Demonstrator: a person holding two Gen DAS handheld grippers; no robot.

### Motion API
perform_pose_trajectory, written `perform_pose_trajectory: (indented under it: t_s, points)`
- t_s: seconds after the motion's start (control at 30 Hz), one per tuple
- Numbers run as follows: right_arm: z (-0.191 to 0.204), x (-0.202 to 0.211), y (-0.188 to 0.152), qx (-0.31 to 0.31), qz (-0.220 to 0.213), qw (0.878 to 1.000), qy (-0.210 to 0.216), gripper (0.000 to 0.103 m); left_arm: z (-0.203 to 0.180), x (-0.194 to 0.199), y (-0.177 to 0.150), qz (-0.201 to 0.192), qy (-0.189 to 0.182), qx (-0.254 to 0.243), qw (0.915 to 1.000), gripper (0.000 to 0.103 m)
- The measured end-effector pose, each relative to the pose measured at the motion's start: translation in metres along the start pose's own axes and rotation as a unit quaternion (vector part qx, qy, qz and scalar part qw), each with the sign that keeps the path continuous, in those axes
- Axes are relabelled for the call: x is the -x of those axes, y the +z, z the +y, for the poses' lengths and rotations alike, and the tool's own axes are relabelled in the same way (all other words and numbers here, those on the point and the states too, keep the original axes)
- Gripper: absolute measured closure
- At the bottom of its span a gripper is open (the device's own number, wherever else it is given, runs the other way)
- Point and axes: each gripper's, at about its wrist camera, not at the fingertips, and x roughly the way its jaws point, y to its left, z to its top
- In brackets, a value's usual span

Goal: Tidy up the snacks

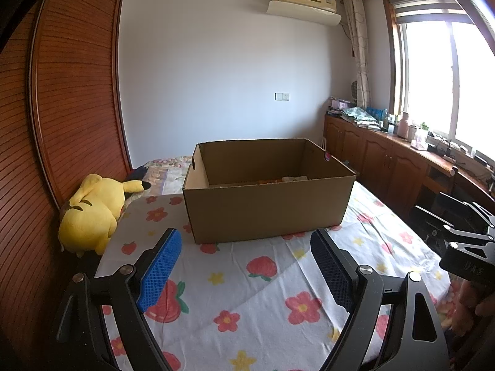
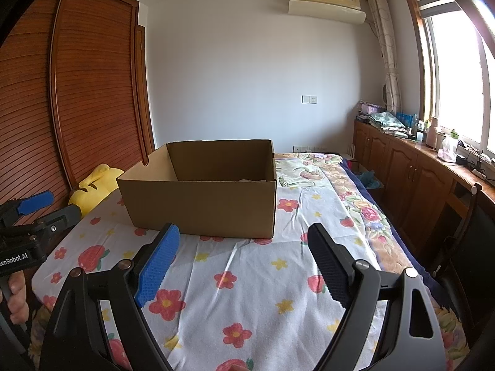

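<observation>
Facing you dead ahead on the bed, the cardboard box sits nearer your left gripper; both grippers gape wide, the right gripper empty too.

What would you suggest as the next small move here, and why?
Probably ease the right gripper forward over the cardboard box rim to look in: both grippers are open and empty, the left gripper too, and only slivers of the contents show.

Cardboard box: matt brown corrugated paper. Floral sheet: wrinkled matt cloth; yellow toy: soft plush. Wardrobe door: slatted, semi-gloss wood; left gripper pads: textured blue plastic.
</observation>
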Motion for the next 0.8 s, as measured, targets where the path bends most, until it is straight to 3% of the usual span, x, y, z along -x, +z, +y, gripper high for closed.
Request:
perform_pose_trajectory:
  t_s: [0.8]
  points:
    - [0.0008, 0.0001, -0.0004, 0.001, 0.000, 1.000, 0.001, 0.017, 0.0003, -0.0013, -0.0011, -0.002, -0.001, -0.001, 1.0000, 0.016]
